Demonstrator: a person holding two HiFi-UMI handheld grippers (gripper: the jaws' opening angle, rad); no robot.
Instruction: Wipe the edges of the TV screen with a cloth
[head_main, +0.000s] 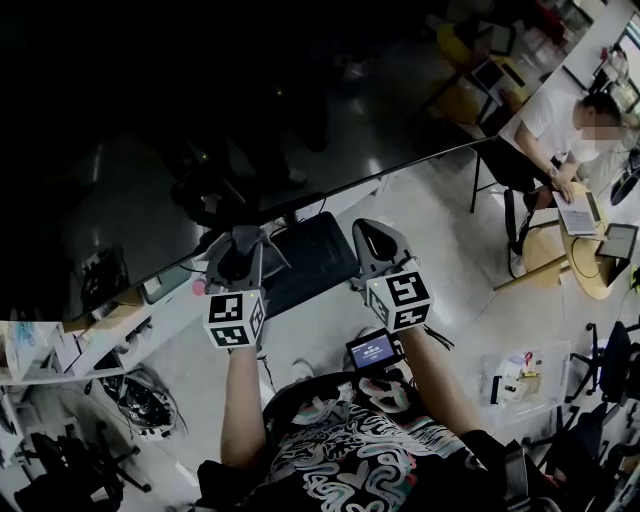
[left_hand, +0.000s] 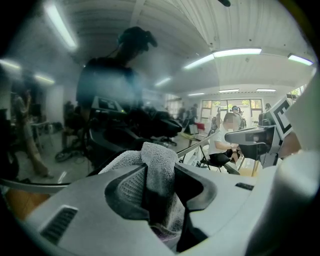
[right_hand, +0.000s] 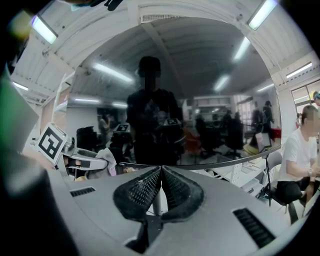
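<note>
Your left gripper (head_main: 238, 243) is clamped on a grey cloth (head_main: 246, 236): in the left gripper view the folded terry cloth (left_hand: 159, 167) stands up between the two jaws and bulges above them. In the head view that cloth sits right at the lower edge of the TV screen (head_main: 140, 150), the large dark panel filling the upper left of the frame, with its edge running diagonally up toward the right. Your right gripper (head_main: 372, 240) is just beside the left one, at centre frame below that same edge; in the right gripper view its ribbed jaws (right_hand: 161, 172) are pressed together with nothing between them, and the glossy screen (right_hand: 200, 100) fills the view behind them. At the left of that view the cloth (right_hand: 107, 159) shows in the other gripper's jaws. Each gripper carries a cube with black-and-white square markers (head_main: 234, 319), which bear patterns, not words. A small lit display (head_main: 372, 350) sits below your right gripper; its writing is too small to read. At the upper right a seated person (head_main: 555, 125) works at a round desk (head_main: 590, 278) with a laptop (head_main: 578, 215).
</note>
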